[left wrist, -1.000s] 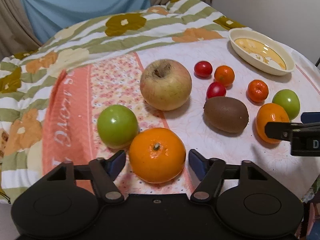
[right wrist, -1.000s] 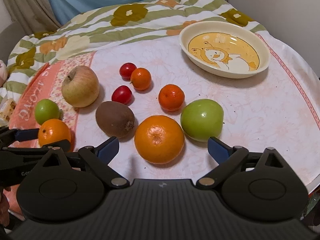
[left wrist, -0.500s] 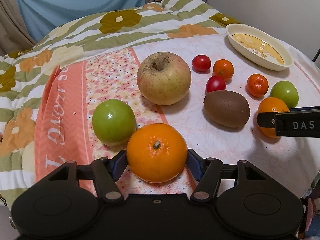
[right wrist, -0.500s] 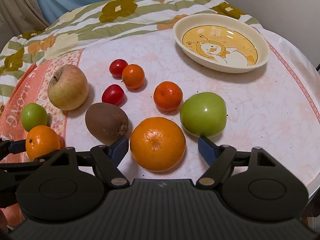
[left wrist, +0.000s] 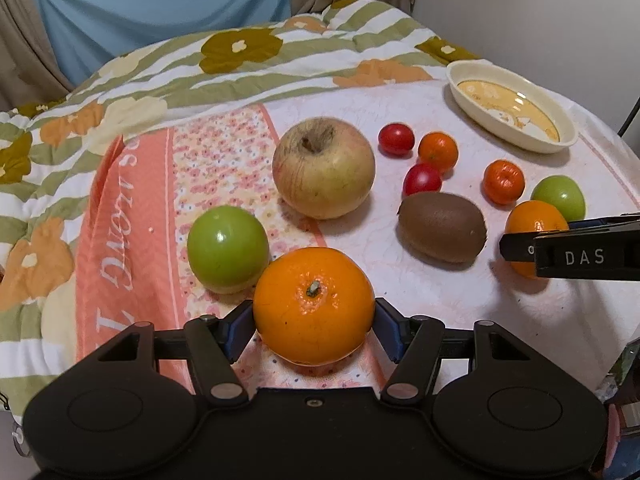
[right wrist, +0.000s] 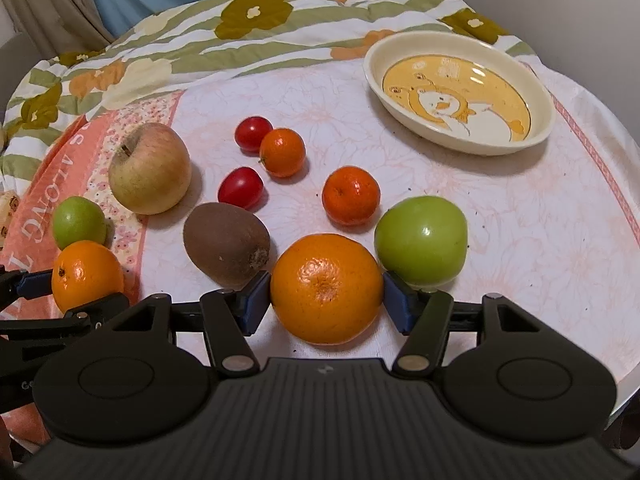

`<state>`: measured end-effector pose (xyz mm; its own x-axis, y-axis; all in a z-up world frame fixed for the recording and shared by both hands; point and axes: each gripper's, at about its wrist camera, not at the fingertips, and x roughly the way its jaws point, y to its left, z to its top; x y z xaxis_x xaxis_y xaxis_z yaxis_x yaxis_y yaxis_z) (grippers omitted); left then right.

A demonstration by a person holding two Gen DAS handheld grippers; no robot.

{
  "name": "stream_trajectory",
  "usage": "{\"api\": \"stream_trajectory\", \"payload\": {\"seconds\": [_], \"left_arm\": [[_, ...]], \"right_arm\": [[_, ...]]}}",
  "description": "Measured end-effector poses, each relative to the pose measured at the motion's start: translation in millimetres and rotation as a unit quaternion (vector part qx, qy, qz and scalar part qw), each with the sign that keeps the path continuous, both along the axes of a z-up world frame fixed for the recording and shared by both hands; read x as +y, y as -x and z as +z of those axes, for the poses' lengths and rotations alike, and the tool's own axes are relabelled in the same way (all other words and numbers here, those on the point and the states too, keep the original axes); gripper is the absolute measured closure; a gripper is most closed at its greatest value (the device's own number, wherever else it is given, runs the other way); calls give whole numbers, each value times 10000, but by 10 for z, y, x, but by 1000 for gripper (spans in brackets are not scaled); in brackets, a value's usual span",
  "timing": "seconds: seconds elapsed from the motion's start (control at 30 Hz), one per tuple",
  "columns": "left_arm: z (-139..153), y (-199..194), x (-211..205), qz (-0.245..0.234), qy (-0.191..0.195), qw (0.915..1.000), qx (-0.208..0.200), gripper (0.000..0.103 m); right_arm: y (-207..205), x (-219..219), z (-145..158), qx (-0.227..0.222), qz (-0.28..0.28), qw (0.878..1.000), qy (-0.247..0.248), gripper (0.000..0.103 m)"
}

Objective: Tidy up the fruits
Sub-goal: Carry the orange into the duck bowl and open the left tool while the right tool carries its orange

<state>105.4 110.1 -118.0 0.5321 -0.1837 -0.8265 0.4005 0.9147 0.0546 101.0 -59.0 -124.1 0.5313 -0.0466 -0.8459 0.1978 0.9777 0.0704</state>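
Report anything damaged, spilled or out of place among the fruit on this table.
Nothing stands out. The fruit looks whole, nothing is spilled, and the dish sits level and empty. Each gripper, left and right, simply closes on an orange.

We see left tool (left wrist: 314,330): matte black body, two round embossed discs, silver pivot screws, blue pads (left wrist: 237,326). Right tool (right wrist: 326,300): black ribbed housing, same discs, silver screws, blue pads (right wrist: 253,300); its side carries white "DAS" lettering.

Glossy green apple (right wrist: 421,240) — fuzzy matt kiwi (right wrist: 226,249) — printed cloth (right wrist: 520,216)
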Motion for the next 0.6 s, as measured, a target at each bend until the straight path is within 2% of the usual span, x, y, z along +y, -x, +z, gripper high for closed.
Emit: {"api": "stream_trajectory", "payload": {"seconds": [0.33, 0.6], "left_arm": [[450, 45, -217, 22, 177, 9990, -416, 36], [905, 92, -710, 188, 249, 9965, -771, 36]], "right_arm": [[86, -189, 502, -480, 191, 9987, 1, 28], [19, -769, 936, -805, 421, 9959, -31, 28]]}}
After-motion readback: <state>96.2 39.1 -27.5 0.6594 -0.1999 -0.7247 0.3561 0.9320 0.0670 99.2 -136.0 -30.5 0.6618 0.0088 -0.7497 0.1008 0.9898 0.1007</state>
